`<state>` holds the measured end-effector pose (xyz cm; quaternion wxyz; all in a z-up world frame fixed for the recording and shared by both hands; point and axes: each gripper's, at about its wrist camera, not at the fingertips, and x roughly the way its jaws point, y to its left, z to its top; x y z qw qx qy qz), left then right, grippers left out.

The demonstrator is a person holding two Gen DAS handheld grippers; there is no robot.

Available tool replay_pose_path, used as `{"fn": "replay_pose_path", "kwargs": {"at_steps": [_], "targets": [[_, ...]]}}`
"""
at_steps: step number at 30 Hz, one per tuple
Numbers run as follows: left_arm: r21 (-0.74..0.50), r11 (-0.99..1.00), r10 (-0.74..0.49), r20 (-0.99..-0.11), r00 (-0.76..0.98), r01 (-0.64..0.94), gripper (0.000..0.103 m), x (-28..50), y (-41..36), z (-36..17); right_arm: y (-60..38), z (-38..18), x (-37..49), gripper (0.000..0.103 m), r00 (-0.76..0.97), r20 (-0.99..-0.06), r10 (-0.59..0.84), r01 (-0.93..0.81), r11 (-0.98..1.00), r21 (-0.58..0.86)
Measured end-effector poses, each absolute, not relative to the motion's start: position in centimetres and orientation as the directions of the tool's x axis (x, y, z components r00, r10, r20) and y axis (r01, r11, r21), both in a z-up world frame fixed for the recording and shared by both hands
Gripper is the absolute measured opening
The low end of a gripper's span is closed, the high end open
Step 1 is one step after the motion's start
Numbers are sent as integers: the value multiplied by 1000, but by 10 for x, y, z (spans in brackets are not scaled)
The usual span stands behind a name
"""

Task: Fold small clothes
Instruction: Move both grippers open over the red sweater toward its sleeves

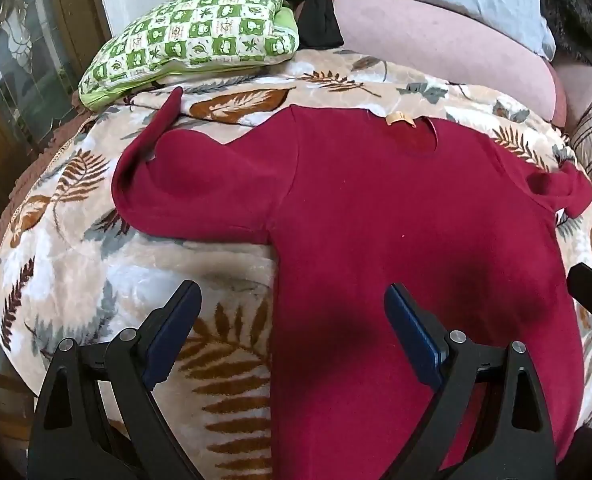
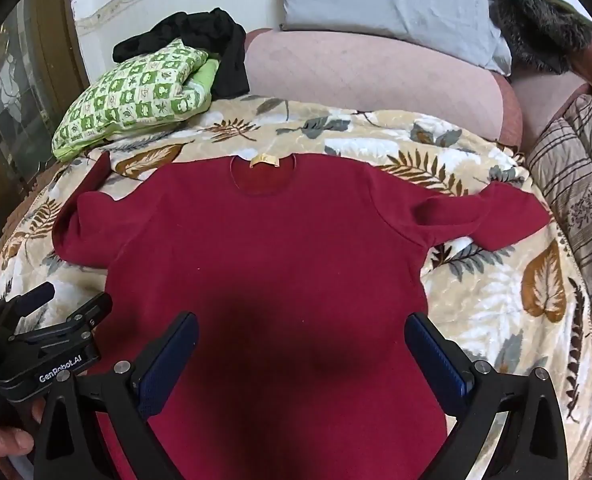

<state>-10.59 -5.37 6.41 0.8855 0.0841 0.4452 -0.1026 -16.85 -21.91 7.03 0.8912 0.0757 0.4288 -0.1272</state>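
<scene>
A: Where's the garment now?

B: The dark red long-sleeved knit top [image 2: 272,248] lies flat, face up, neck away from us, on the beige plush blanket with brown and grey leaf print [image 2: 491,292]. No fold is made yet, I'd say.

A: And the tools?

B: The right gripper [image 2: 301,346] hangs over the lower body of the top with jaws spread wide, nothing in them. The left gripper [image 1: 292,320] straddles the top's left side edge, equally spread and empty.

A: How to begin well?

B: Probably take the bunched left sleeve [image 1: 184,176] first, smooth it, then bring it across the chest; pinch only one edge so the layers don't drag.

A: Counts?

B: One red top, two sleeves, one yellow neck label [image 2: 264,160]. Beyond it: one green-and-white checked cushion [image 2: 136,92], one black cloth heap [image 2: 216,44], one grey pillow [image 2: 387,4].
</scene>
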Motion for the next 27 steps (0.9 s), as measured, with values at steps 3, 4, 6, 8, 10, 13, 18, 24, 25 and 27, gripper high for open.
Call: {"fn": "replay_pose_path", "kwargs": {"at_steps": [3,4,6,8,10,13,18,24,25,27], "targets": [[57,964,-109,-807,581,259,93,-104,-55,63,-222,61,-164,102,599,-783,-167,297,955,23],[58,964,-108,-805,583,258,93,-103,-55,63,-220,58,-159,102,598,-783,-171,298,954,20],[58,965,-107,-804,585,257,93,-102,-56,64,-218,57,-157,102,598,-782,-176,302,953,17],[55,965,-110,-804,585,256,93,-102,-57,64,-221,56,-156,102,597,-783,-171,301,953,21],[50,965,-113,-804,584,256,93,-102,-58,64,-225,55,-155,102,601,-783,-158,295,955,34],[45,964,-119,-806,579,261,93,-101,-60,63,-227,53,-153,102,602,-782,-165,300,954,30],[57,961,-116,-803,585,270,93,-101,-65,64,-230,52,-151,102,599,-780,-178,312,950,23],[43,960,-130,-805,579,276,93,-100,-68,63,-233,49,-149,102,587,-788,-185,327,945,22],[43,960,-132,-805,579,278,93,-100,-68,63,-234,49,-149,102,588,-787,-188,328,945,19],[44,959,-131,-805,578,280,93,-101,-70,63,-235,48,-150,102,588,-785,-194,329,944,13]]}}
